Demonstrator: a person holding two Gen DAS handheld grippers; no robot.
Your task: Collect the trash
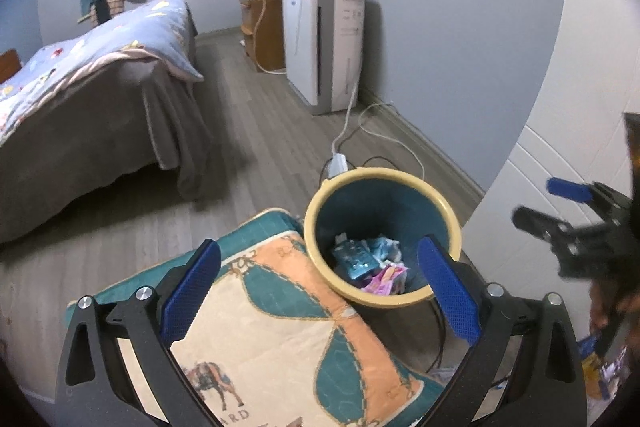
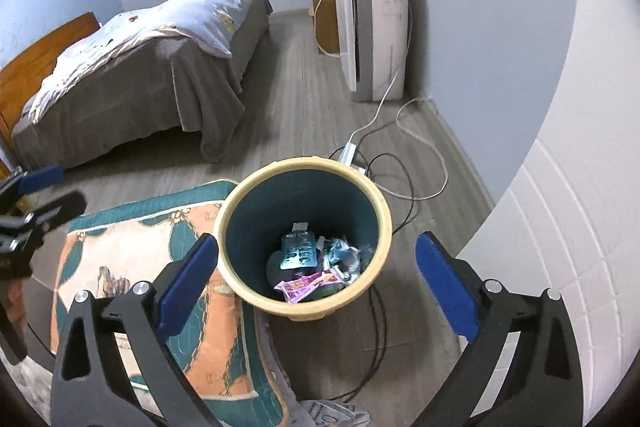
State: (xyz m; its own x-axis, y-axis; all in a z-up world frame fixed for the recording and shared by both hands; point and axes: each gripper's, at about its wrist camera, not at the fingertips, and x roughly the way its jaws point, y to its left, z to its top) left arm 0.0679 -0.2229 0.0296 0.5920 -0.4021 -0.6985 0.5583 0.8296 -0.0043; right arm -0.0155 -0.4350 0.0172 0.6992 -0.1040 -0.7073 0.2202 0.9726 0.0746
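Both my grippers are spread wide, nothing held: left (image 1: pixel 320 291), right (image 2: pixel 318 289). Bin (image 2: pixel 384 227) sits on the floor beside the cushion (image 2: pixel 132 259), with wrappers (image 2: pixel 300 259) lying at its bottom. Right gripper hovers over the bin.

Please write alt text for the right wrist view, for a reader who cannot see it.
The open, empty right gripper hangs above a yellow-rimmed trash bin holding wrappers. A patterned cushion touches its left side; a bed stands behind.
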